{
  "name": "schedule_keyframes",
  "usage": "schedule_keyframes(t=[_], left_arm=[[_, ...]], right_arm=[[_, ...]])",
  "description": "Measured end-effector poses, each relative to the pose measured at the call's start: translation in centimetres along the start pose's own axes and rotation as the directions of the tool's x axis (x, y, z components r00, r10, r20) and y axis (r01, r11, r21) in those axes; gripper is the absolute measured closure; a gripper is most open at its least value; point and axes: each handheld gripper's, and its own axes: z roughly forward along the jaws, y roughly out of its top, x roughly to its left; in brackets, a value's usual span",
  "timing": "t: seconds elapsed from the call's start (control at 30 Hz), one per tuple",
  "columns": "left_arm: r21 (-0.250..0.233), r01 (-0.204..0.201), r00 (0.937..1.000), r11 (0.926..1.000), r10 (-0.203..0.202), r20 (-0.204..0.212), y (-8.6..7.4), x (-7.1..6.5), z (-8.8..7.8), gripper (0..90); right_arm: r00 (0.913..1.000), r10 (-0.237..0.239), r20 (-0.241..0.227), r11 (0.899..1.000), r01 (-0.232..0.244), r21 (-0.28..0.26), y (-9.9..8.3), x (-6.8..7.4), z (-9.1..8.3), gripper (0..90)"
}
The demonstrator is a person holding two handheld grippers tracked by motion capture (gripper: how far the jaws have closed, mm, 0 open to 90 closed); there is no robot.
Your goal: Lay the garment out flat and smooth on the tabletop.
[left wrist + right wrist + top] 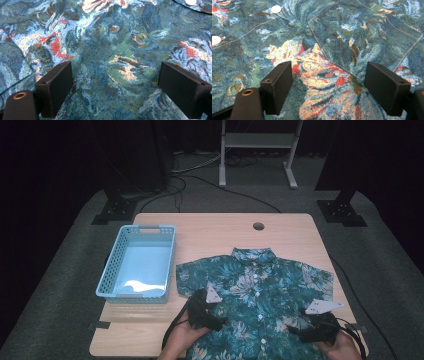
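Blue basket beside floral shirt

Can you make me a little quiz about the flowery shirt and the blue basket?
1. True or false: the shirt lies spread flat on the table, buttons up.
2. What is inside the basket? A) socks B) nothing C) a second shirt
3. Fill in: both the left gripper and the right gripper have their jaws ____ above the cloth.

Key
1. True. The collar points to the far edge and white buttons run down the middle.
2. B. Its pale bottom is bare, and it stands on the table left of the shirt.
3. Open. In each gripper view the two black jaws stand wide apart with only fabric between them.
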Motion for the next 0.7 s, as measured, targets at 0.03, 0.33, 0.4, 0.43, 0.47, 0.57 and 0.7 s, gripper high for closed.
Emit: schedule_keyframes(t=[0.03, 0.33, 0.4, 0.43, 0.47, 0.57, 0.7], left_arm=[[0.000, 0.002, 1.0000, 1.0000, -0.002, -0.001, 0.1, 0.3, 0.1, 11.9], [0.010, 0.020, 0.9997, 0.9997, -0.020, -0.016, 1.2, 2.1, 0.9, 11.9], [0.009, 0.024, 0.9995, 0.9997, -0.024, -0.021, 1.5, 2.6, 1.1, 11.9], [0.009, 0.024, 0.9995, 0.9997, -0.024, -0.021, 1.5, 2.6, 1.1, 11.9], [0.008, 0.028, 0.9994, 0.9996, -0.027, -0.023, 1.6, 2.8, 1.3, 11.9], [0.014, 0.034, 0.9989, 0.9993, -0.034, -0.032, 2.3, 3.6, 1.8, 11.9], [0.015, 0.043, 0.9984, 0.9990, -0.042, -0.038, 2.9, 4.4, 2.3, 11.9]], right_arm=[[1.0000, 0.001, 0.001, 1.000, -0.001, -0.003, 0.2, -0.2, 0.2, 21.7], [1.0000, 0.006, 0.007, 1.000, -0.006, -0.005, 1.9, -2.1, 1.6, 21.6], [0.9999, 0.008, 0.008, 1.000, -0.008, -0.001, 2.3, -2.6, 2.0, 21.6], [0.9999, 0.009, 0.009, 1.000, -0.009, -0.002, 2.4, -2.7, 2.1, 21.6], [0.9999, 0.010, 0.011, 1.000, -0.010, -0.003, 2.6, -3.0, 2.2, 21.5], [0.9998, 0.016, 0.015, 1.000, -0.016, 0.000, 3.1, -3.6, 2.6, 21.6], [0.9995, 0.022, 0.023, 1.000, -0.023, 0.005, 3.7, -4.5, 3.1, 21.5]])
